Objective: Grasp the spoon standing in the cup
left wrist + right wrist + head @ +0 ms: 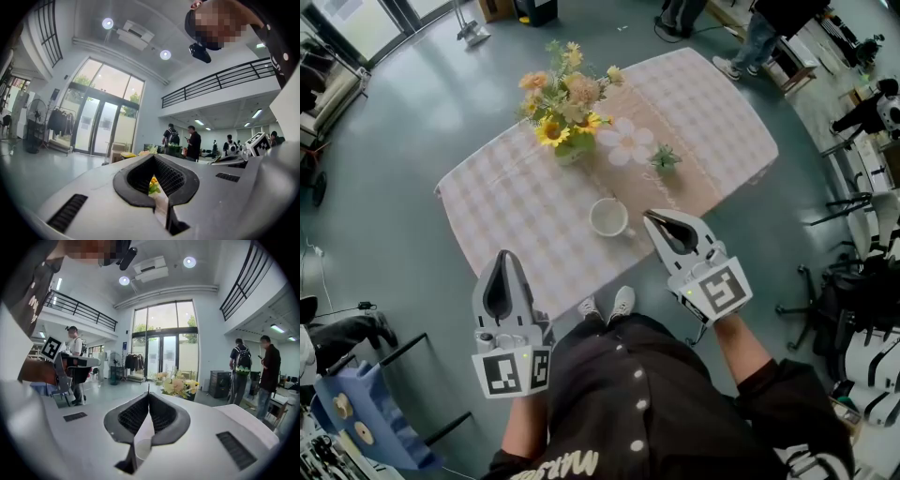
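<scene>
Looking down on the white hand-held right gripper [649, 216], clenched tight on nothing, tip parked just to the right of the white ceramic cup [608, 217] on the pink-and-white checked tablecloth [516, 206]. Finding the white hand-held left gripper [504, 254] pinched closed and empty too, back by the table's near edge, cup ahead and off to its right. Cannot make out the spoon in any view, so placing it, as a guess from the task, inside that cup just left of the right gripper's tip. Now, doing this step well: open the right jaws before anything else, come in above the rim, straddle the handle, and close on the handle alone, clear of the cup wall so as not to tip it. Mind the bunch of yellow and peach flowers [567, 103] farther ahead of both grippers. Over to the right gripper view: picking up what looks like a pale curve of the cup rim [144, 448] low in the slot behind the closed tips, bouquet straight beyond, a line-up only hinted at from above. Left gripper view: just a sliver of yellow flower and cloth through its slot, no cup at all. Relying on the head view alone for the full layout of grippers and cup together.
</scene>
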Tool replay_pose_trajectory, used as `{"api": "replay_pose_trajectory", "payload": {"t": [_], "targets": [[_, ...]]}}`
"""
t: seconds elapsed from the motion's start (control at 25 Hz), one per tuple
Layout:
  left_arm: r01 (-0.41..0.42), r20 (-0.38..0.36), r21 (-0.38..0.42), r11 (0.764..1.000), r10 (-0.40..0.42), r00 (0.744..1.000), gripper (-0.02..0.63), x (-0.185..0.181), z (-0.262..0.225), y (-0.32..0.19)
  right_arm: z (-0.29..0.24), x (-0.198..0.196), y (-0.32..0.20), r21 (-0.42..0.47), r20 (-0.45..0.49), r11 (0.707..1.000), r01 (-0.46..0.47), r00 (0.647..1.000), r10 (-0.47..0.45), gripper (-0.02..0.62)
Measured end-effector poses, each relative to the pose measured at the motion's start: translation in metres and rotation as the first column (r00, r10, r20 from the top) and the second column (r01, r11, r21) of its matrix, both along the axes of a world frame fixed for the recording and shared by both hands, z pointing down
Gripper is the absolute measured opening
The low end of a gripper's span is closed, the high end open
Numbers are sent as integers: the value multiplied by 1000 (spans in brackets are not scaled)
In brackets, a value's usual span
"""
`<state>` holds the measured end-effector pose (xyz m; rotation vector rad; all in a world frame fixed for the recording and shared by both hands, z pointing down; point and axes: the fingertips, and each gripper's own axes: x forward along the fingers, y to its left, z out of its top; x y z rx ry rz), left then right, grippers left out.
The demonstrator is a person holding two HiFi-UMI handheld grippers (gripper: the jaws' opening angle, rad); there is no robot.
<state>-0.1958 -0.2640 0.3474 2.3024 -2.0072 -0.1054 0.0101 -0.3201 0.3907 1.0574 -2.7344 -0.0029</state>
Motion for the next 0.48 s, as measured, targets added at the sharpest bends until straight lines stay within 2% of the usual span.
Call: {"api": "replay_pose_trajectory", "payload": {"t": [0.2, 0.48], "targets": [[-9, 14, 40, 999, 8, 1000, 12, -3, -11, -3, -42, 18, 0, 72, 96, 993, -98, 991, 91, 5], [-17, 28, 73, 997, 15, 1000, 12, -3, -27, -5, -80, 51, 3, 102, 190, 967, -233, 959, 211, 5]]}}
